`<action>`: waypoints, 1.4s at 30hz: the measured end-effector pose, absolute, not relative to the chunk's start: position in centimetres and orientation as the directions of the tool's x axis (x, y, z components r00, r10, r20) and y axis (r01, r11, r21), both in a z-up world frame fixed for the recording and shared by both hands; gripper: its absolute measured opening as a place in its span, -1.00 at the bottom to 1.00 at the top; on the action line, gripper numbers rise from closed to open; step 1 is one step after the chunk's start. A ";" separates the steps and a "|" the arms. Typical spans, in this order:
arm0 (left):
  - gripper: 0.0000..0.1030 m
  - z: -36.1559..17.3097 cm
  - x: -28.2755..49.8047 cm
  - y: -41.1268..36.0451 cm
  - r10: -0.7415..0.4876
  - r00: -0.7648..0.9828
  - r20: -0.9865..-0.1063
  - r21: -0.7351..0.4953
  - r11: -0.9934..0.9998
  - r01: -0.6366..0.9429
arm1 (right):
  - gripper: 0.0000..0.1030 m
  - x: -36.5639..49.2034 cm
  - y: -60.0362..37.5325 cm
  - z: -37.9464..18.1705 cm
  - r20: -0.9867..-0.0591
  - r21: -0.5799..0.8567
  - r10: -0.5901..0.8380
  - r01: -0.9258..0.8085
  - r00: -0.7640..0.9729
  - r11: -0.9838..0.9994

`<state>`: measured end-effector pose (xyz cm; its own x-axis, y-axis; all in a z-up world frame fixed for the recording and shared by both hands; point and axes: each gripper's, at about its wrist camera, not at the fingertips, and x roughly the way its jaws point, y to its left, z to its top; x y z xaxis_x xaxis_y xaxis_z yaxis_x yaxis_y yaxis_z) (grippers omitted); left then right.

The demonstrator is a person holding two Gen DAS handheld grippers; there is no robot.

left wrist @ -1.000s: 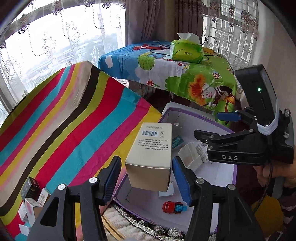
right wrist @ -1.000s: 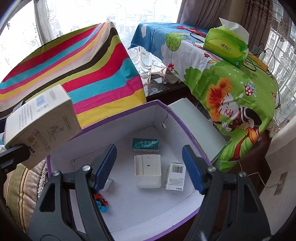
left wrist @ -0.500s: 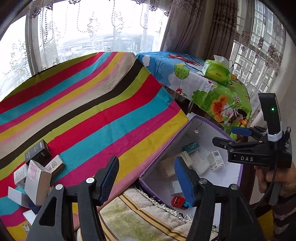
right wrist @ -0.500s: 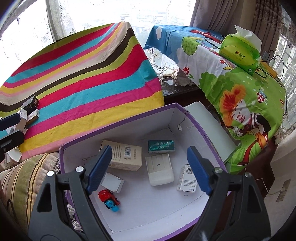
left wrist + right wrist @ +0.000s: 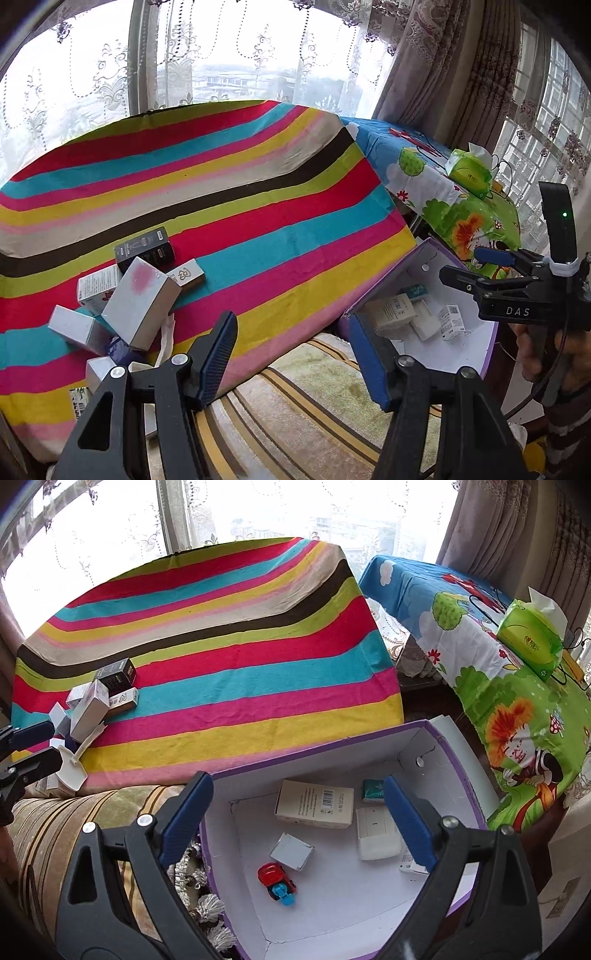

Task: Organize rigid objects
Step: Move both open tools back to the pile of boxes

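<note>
Right claw (image 5: 476,267) body reads "DAS" in white.

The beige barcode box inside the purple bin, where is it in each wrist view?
Left wrist: beige barcode box lies right of centre, just past the left gripper's right pad.
Right wrist: it lies lower centre, against the bin's far wall.
Shared landmark: green tissue pack on the cartoon cloth.

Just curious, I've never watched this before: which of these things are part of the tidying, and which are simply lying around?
Part of the job: purple bin, boxes on the striped cloth, boxes in the bin, toy car.

Lying about: tissue pack, cartoon cloth, curtains.
</note>
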<state>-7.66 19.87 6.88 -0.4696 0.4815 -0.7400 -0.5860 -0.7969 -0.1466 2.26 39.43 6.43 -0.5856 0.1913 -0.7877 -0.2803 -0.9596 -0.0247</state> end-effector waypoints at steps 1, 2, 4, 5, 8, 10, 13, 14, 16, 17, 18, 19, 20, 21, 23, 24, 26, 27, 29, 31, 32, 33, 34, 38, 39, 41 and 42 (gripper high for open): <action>0.23 6.9 -7.7 19.0 0.469 -0.483 -0.739 -0.141 -0.809 -0.570 | 0.87 2.1 38.6 6.7 -0.780 -0.031 0.188 -0.263 -0.597 -0.964; 0.23 6.8 -7.8 18.0 0.458 -0.493 -0.740 -0.141 -0.822 -0.551 | 0.89 2.0 37.8 7.1 -0.772 -0.038 0.185 -0.247 -0.608 -0.968; 0.23 6.6 -8.0 15.8 0.443 -0.504 -0.742 -0.152 -0.843 -0.516 | 0.92 1.7 36.1 7.6 -0.756 -0.044 0.169 -0.209 -0.632 -0.977; 0.23 6.5 -8.1 14.6 0.432 -0.512 -0.742 -0.155 -0.854 -0.496 | 0.93 1.5 35.4 7.8 -0.750 -0.039 0.153 -0.188 -0.643 -0.981; 0.23 6.2 -8.3 11.2 0.415 -0.525 -0.743 -0.175 -0.878 -0.446 | 0.94 0.6 33.4 7.7 -0.757 0.008 0.077 -0.127 -0.649 -0.992; 0.23 6.0 -8.3 9.1 0.382 -0.544 -0.747 -0.167 -0.900 -0.402 | 0.94 0.1 32.2 7.5 -0.757 0.028 0.039 -0.092 -0.653 -0.995; 0.23 5.3 -8.5 6.4 0.333 -0.551 -0.765 -0.154 -0.926 -0.346 | 0.94 -0.7 30.0 7.1 -0.776 0.038 -0.011 -0.030 -0.630 -0.999; 0.23 5.0 -8.6 5.7 0.319 -0.548 -0.773 -0.151 -0.932 -0.331 | 0.94 -1.0 29.4 6.8 -0.789 0.047 -0.028 -0.015 -0.613 -0.999; 0.23 4.5 -8.7 4.4 0.290 -0.538 -0.791 -0.142 -0.944 -0.299 | 0.94 -1.5 28.1 6.2 -0.806 0.063 -0.054 0.005 -0.589 -0.998; 0.23 4.2 -8.8 3.8 0.280 -0.531 -0.800 -0.142 -0.948 -0.285 | 0.94 -1.7 27.6 6.0 -0.809 0.070 -0.066 0.016 -0.584 -0.997; 0.23 3.8 -9.0 3.3 0.269 -0.523 -0.809 -0.142 -0.952 -0.271 | 0.94 -1.8 27.0 5.9 -0.812 0.073 -0.075 0.027 -0.579 -0.997; 0.23 3.5 -9.1 2.8 0.257 -0.515 -0.818 -0.142 -0.957 -0.254 | 0.94 -2.0 26.4 5.8 -0.816 0.072 -0.081 0.039 -0.572 -0.997; 0.23 3.2 -9.3 2.2 0.248 -0.505 -0.827 -0.144 -0.961 -0.235 | 0.94 -2.2 25.8 5.7 -0.821 0.068 -0.084 0.049 -0.565 -0.996; 0.23 2.9 -9.4 1.6 0.239 -0.496 -0.835 -0.148 -0.965 -0.216 | 0.94 -2.5 25.2 5.6 -0.825 0.068 -0.090 0.060 -0.558 -0.996; 0.23 2.2 -9.9 0.6 0.220 -0.476 -0.852 -0.153 -0.973 -0.175 | 0.94 -2.9 24.3 5.5 -0.833 0.073 -0.104 0.079 -0.544 -0.994; 0.22 1.9 -10.1 0.2 0.214 -0.465 -0.859 -0.157 -0.975 -0.159 | 0.94 -3.2 23.7 5.4 -0.835 0.074 -0.109 0.086 -0.539 -0.994; 0.22 1.2 -10.5 -0.4 0.203 -0.442 -0.874 -0.160 -0.978 -0.134 | 0.94 -3.7 22.6 5.1 -0.842 0.067 -0.114 0.107 -0.527 -0.992; 0.22 0.9 -10.7 -0.6 0.204 -0.432 -0.878 -0.165 -0.978 -0.127 | 0.94 -3.9 22.0 5.0 -0.845 0.069 -0.121 0.118 -0.522 -0.991; 0.22 0.4 -11.0 -0.8 0.199 -0.412 -0.889 -0.165 -0.979 -0.116 | 0.94 -4.4 20.9 4.7 -0.848 0.082 -0.143 0.140 -0.510 -0.987; 0.22 -0.1 -11.3 -0.7 0.192 -0.397 -0.897 -0.158 -0.980 -0.116 | 0.94 -5.1 19.7 4.4 -0.853 0.089 -0.160 0.163 -0.496 -0.983; 0.22 -0.3 -11.4 -0.6 0.187 -0.390 -0.902 -0.154 -0.981 -0.116 | 0.94 -5.4 19.1 4.2 -0.855 0.092 -0.167 0.174 -0.490 -0.980; 0.22 -0.6 -11.5 -0.5 0.182 -0.381 -0.906 -0.149 -0.982 -0.115 | 0.94 -5.8 18.6 4.0 -0.858 0.095 -0.174 0.184 -0.483 -0.978; 0.22 -0.8 -11.7 -0.5 0.179 -0.372 -0.911 -0.145 -0.983 -0.116 | 0.94 -6.1 18.0 3.8 -0.860 0.098 -0.181 0.193 -0.477 -0.976; 0.22 -1.9 -12.4 -0.3 0.161 -0.338 -0.927 -0.130 -0.985 -0.111 | 0.93 -7.4 15.9 3.1 -0.871 0.075 -0.177 0.231 -0.459 -0.970; 0.22 -2.1 -12.5 -0.4 0.157 -0.336 -0.929 -0.127 -0.986 -0.108 | 0.91 -7.7 15.2 2.9 -0.875 0.060 -0.167 0.241 -0.454 -0.969; 0.22 -2.3 -12.6 -0.4 0.150 -0.337 -0.930 -0.123 -0.987 -0.100 | 0.89 -8.2 14.3 2.5 -0.881 0.042 -0.159 0.260 -0.446 -0.965; 0.22 -2.5 -12.7 -0.5 0.146 -0.336 -0.931 -0.121 -0.988 -0.097 | 0.87 -8.4 13.8 2.3 -0.883 0.036 -0.156 0.268 -0.442 -0.963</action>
